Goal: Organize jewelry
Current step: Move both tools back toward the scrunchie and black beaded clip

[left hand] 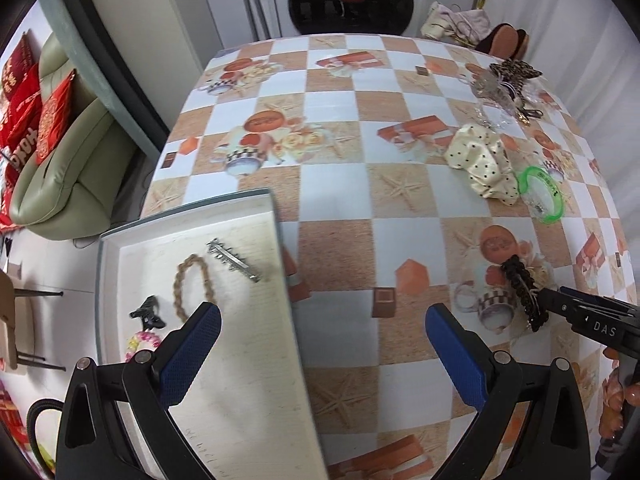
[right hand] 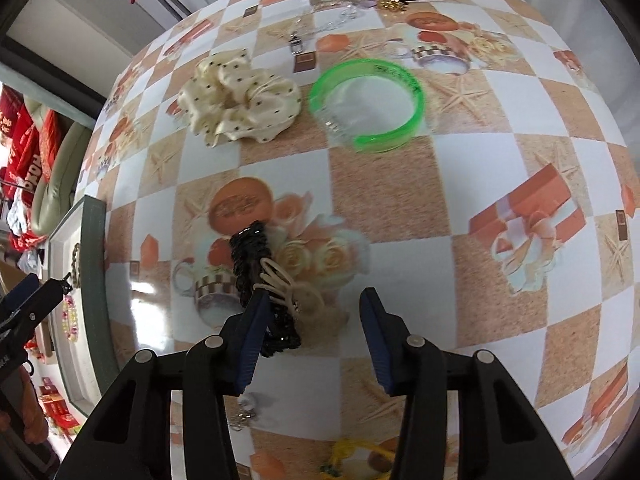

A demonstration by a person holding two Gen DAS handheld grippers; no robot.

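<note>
Black braided hair clip lying mid-table on the tablecloth, touching the inner pad of the right gripper, jaws apart, far pad clear, likely set astride for a pickup. Left gripper wide apart, empty, over the tray edge at the table's left side, probably waiting to receive

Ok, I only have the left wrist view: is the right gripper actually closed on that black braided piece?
Observer: No. The right gripper is open: the black braided piece lies against one finger, and the other finger stands clear of it.
Operator: Anything tangled with it?
Observer: Beige elastic loops lie across it beside that finger.
Operator: Anything else close by?
Observer: A yellow item lies further back, between the gripper's arms.
</note>
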